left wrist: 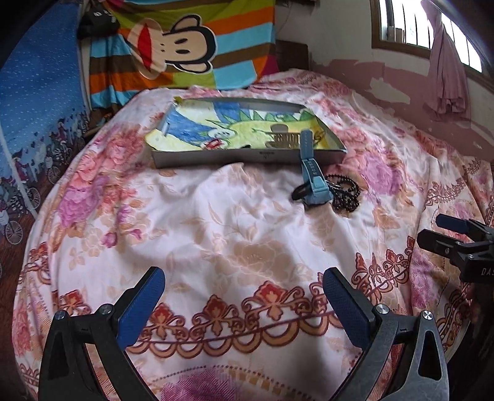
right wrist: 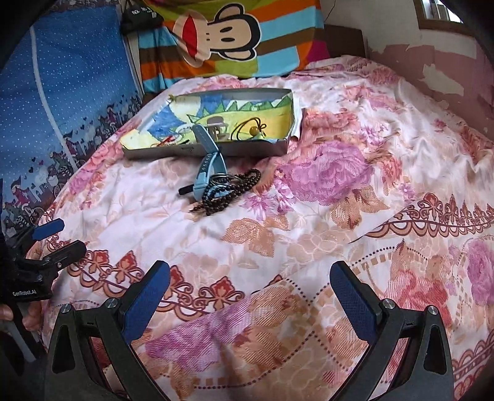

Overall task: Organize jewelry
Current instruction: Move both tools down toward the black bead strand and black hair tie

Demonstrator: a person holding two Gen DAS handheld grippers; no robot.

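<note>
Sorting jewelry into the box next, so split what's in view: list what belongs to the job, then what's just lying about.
Belongs to the job:
- shallow box, lined with a child's drawing
- blue watch, strap leaning over the box's front wall
- dark bead string on the bedspread
- corded pendant inside the box

Just lying about:
- floral bedspread
- monkey-print striped cloth
- blue dotted fabric

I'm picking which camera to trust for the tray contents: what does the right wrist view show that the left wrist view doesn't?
Only the right wrist view shows the dark cord with a yellow-green bead inside the tray, and the left gripper.

Only the left wrist view shows the window and the right gripper.

Both show the tray, the blue watch leaning over its near wall, the dark bead string on the floral bedspread, and open jaws.
</note>
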